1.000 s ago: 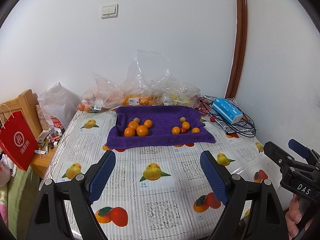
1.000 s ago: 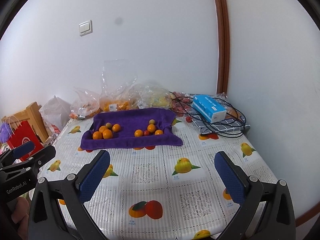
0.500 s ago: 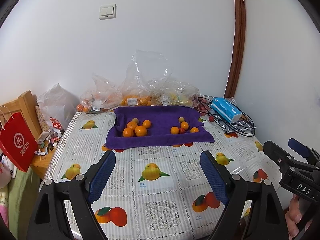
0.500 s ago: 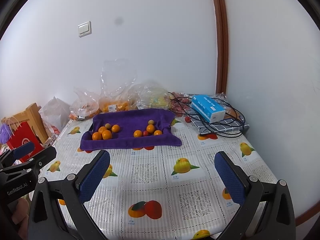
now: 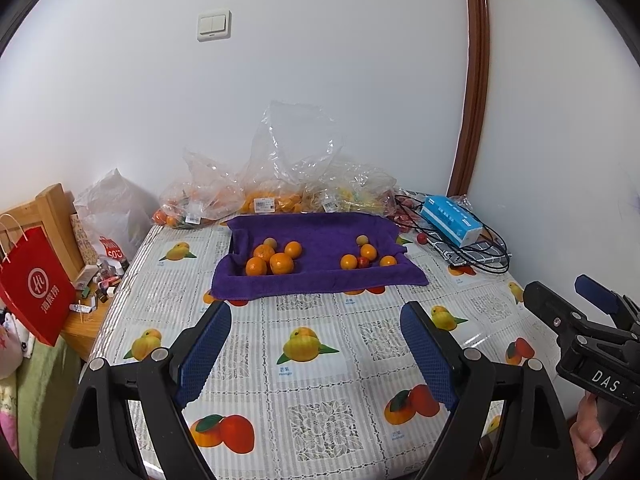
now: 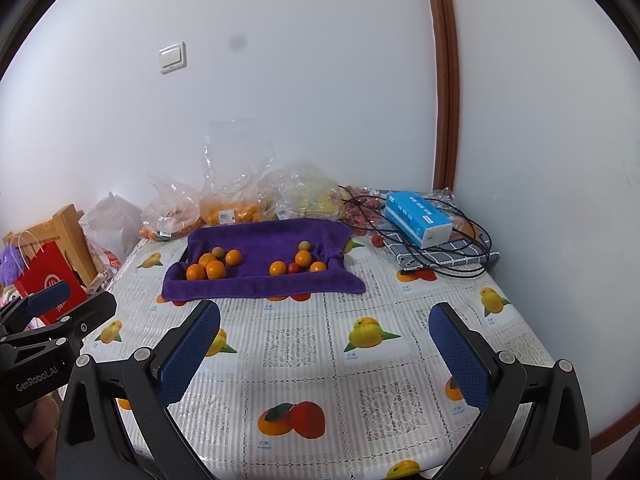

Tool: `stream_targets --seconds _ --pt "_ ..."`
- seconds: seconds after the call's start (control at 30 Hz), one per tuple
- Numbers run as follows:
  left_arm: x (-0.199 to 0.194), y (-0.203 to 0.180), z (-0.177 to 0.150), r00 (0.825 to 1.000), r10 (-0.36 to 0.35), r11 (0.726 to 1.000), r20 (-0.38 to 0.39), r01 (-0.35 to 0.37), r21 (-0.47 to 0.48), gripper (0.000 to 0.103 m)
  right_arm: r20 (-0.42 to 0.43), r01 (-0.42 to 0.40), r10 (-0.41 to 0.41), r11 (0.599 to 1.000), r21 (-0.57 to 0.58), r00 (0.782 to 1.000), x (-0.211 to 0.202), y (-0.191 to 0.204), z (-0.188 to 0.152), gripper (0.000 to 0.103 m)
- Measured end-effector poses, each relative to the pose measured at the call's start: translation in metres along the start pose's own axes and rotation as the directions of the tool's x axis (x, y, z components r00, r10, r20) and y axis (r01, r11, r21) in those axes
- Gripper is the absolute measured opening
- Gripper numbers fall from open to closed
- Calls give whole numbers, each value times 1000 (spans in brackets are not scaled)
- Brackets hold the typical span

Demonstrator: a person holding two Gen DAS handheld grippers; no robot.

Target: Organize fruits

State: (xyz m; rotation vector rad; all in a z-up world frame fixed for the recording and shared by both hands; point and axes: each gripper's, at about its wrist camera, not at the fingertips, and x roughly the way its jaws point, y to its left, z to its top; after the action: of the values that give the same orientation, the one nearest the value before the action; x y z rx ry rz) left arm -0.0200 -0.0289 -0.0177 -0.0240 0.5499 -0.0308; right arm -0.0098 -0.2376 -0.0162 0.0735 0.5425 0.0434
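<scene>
Two clusters of fruit, oranges (image 5: 272, 260) left and a mixed group (image 5: 366, 256) right, sit sorted on a purple towel (image 5: 320, 276); left gripper (image 5: 316, 344) and right gripper (image 6: 324, 340) hover well back over the worktop (image 5: 320, 360), jaws apart, empty

Table (image 5: 320, 408) with fruit-print cloth: purple towel (image 5: 320, 276), fruit bags (image 5: 276, 196) behind, tissue box (image 5: 450, 220), cables (image 5: 488, 256) right.
</scene>
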Motion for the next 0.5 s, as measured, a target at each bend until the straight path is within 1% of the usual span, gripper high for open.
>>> stream_targets --seconds 0.5 --pt "-1 0 1 1000 0 1000 2 0 2 86 2 -6 6 1000 -8 1000 -1 0 1 103"
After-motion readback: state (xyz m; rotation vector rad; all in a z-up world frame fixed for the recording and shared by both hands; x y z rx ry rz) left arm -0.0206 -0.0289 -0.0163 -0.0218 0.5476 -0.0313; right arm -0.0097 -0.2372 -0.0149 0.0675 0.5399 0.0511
